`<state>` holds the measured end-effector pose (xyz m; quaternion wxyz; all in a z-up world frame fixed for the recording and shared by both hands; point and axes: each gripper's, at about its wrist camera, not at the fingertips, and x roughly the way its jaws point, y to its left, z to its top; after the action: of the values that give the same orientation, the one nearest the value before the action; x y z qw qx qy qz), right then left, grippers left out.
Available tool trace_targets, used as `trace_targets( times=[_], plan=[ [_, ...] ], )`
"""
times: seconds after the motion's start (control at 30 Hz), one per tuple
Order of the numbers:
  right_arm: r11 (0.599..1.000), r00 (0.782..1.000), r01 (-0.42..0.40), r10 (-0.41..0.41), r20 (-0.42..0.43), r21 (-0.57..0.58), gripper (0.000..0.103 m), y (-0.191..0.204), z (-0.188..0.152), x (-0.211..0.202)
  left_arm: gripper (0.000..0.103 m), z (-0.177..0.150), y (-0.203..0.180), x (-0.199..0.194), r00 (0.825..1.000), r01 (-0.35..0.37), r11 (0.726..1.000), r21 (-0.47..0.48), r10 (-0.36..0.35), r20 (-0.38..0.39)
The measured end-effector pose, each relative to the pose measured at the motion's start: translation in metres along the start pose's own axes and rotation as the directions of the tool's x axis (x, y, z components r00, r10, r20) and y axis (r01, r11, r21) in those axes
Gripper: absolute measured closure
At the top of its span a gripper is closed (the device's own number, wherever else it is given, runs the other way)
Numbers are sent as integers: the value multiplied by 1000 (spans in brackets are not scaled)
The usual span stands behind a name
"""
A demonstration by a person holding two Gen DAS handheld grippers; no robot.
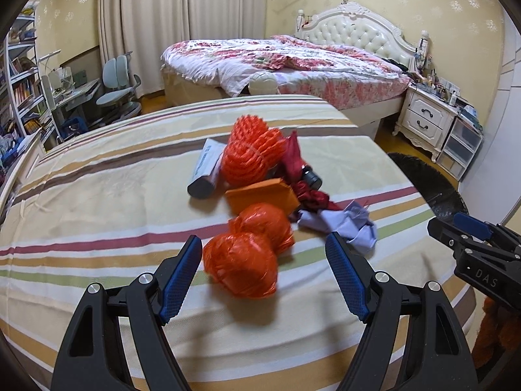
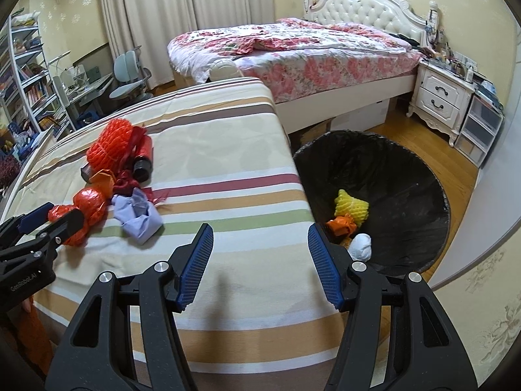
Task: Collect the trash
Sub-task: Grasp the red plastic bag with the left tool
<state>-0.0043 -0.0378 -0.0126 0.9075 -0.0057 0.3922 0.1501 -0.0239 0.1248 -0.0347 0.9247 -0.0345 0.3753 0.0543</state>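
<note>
A pile of trash lies on the striped bed. An orange plastic bag sits nearest, between the open jaws of my left gripper, which has no hold on it. Behind it lie an orange box, orange foam netting, a white tube-like package, red wrapping with a dark bottle and a crumpled lilac wrapper. My right gripper is open and empty over the bed's right edge, beside the black-lined trash bin. The bin holds yellow foam netting, an orange wrapper and a white wad.
A second bed with a floral cover stands behind. A white nightstand and plastic drawers are at the right. A desk, chair and bookshelves are at the left. Wooden floor surrounds the bin.
</note>
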Motion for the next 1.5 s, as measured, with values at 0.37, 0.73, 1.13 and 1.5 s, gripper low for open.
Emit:
trace_targets(
  times=[0.37, 0.73, 1.13, 1.5],
  plan=[
    [997, 999, -41, 39, -25, -58, 44, 28, 2, 8, 43, -7, 11, 12, 998, 36, 999, -4, -36, -47],
    [988, 996, -85, 80, -41, -131, 37, 60, 5, 13, 59, -17, 23, 3, 997, 54, 998, -14, -55, -55],
    [972, 982, -175, 161, -97, -156, 37, 87, 8, 30, 59, -20, 58, -6, 998, 12, 996, -90, -17, -54],
    [941, 965, -252, 225, -138, -227, 37, 113, -7, 18, 59, -21, 85, -7, 998, -26, 987, -156, 18, -53]
  ],
)
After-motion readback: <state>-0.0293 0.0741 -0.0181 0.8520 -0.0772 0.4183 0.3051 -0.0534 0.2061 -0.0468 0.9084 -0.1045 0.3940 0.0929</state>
